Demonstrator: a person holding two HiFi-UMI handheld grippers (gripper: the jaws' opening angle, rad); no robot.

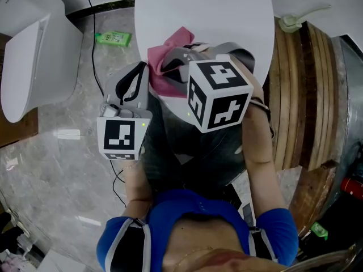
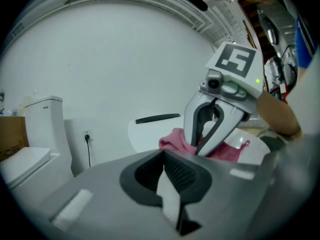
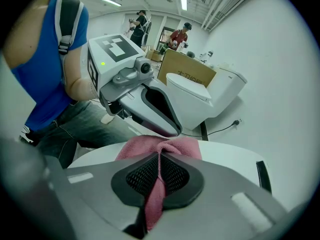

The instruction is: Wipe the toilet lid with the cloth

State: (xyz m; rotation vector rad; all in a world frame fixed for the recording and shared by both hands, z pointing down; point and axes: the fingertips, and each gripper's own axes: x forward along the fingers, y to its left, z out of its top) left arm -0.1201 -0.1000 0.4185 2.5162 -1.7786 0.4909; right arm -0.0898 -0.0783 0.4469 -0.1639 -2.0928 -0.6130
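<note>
The round white toilet lid (image 1: pixel 215 10) fills the top of the head view. A pink cloth (image 1: pixel 167 52) lies bunched at its near edge. My right gripper (image 1: pixel 173 67) is shut on the cloth; in the right gripper view pink fabric (image 3: pixel 150 146) runs between the closed jaws of the right gripper (image 3: pixel 160 155). My left gripper (image 1: pixel 139 75) hovers just left of the cloth at the lid's rim. Seen in its own view, the left gripper (image 2: pixel 162 155) is shut with no cloth in it, and the cloth (image 2: pixel 172 141) lies beyond under the right gripper (image 2: pixel 197 146).
A second white toilet (image 1: pixel 28 55) stands at the left, with a cardboard box (image 3: pixel 185 66) behind it. On the marble floor lie a green packet (image 1: pixel 113 37) and a black cable (image 1: pixel 92 67). Stacked wooden discs (image 1: pixel 300 95) sit to the right. People stand far off in the room.
</note>
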